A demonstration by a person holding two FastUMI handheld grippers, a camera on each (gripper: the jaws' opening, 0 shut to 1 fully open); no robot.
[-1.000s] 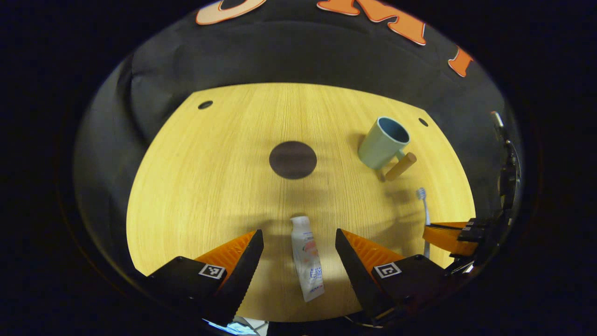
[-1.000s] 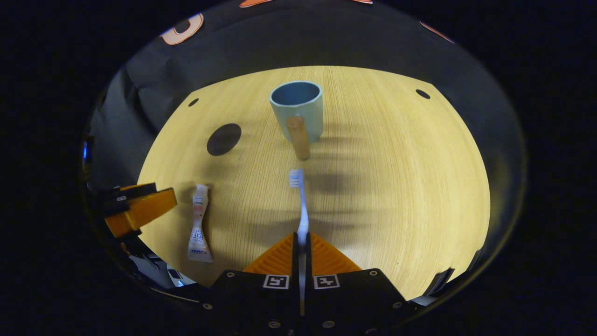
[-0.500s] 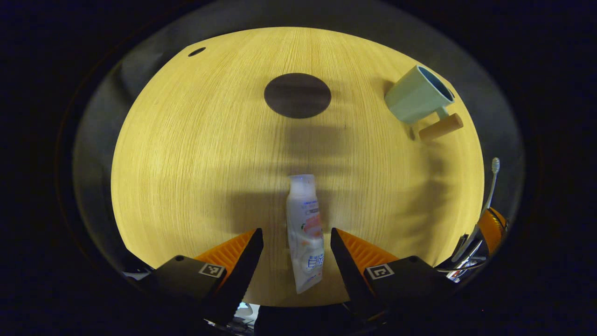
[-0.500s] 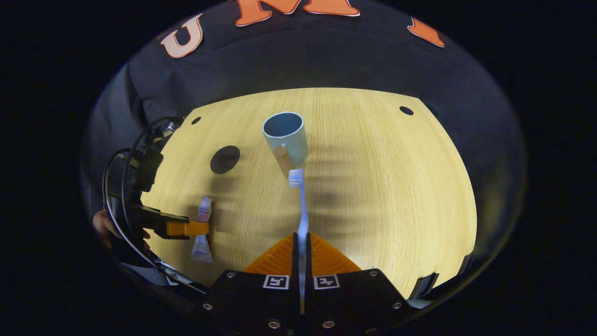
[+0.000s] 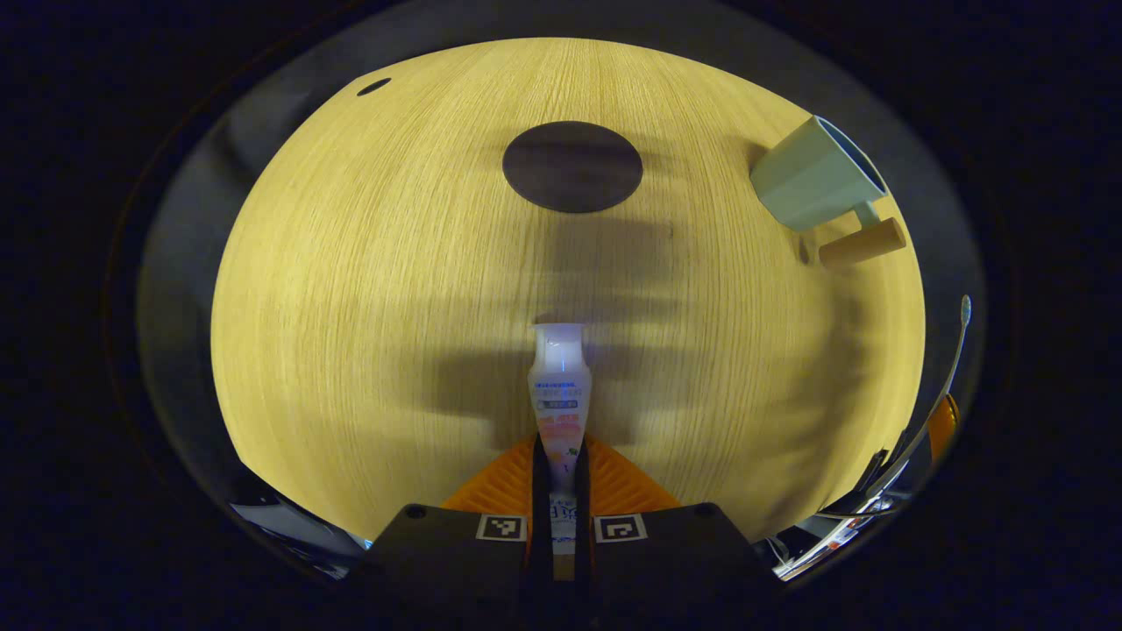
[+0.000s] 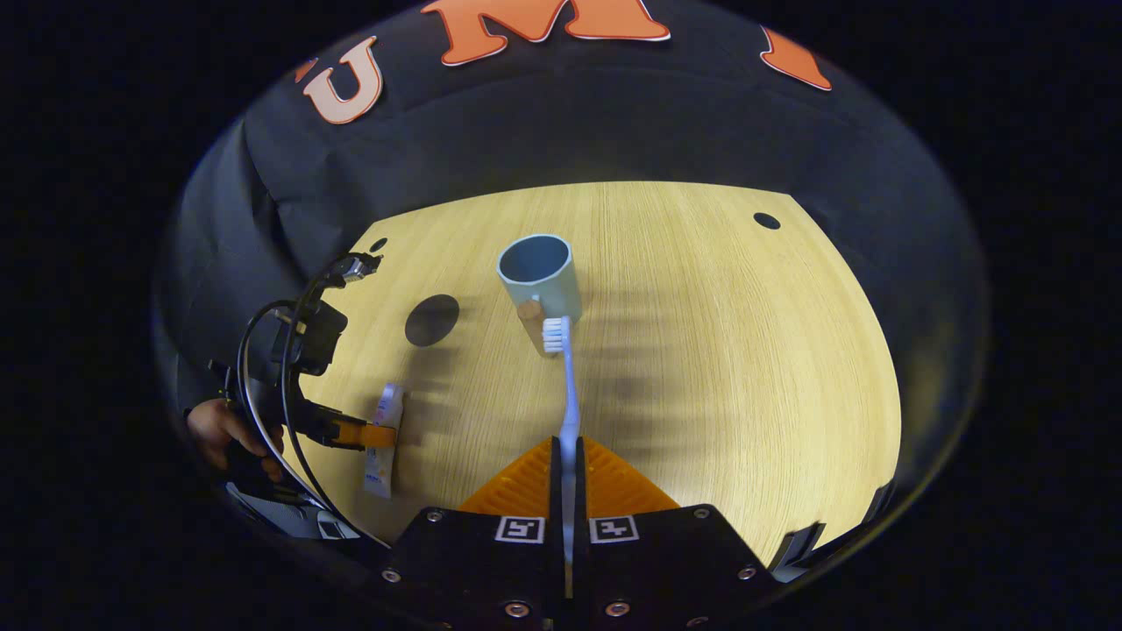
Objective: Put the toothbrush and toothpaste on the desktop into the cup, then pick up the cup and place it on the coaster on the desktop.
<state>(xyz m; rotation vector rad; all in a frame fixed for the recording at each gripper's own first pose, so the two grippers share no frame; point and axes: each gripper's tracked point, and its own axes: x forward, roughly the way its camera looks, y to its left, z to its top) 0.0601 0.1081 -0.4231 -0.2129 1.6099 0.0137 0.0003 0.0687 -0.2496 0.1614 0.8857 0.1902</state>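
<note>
Both pickups are made, toothpaste point(image 5: 558, 386) clamped in the left gripper point(image 5: 558, 478), toothbrush point(image 6: 568, 394) in the right gripper point(image 6: 567, 473); the cup point(image 6: 537, 273) is to be loaded next.

Cup point(image 6: 536, 279) pale green, blue inside; coaster point(image 5: 572, 166) dark brown; toothbrush point(image 6: 568, 386) white-blue; desktop point(image 5: 368, 289) light woodgrain.

You are working in a recording booth: black cloth point(image 6: 543, 123) hangs as a wall right behind the pale wooden table point(image 6: 701, 350), with cable holes near the table's far corners.
</note>
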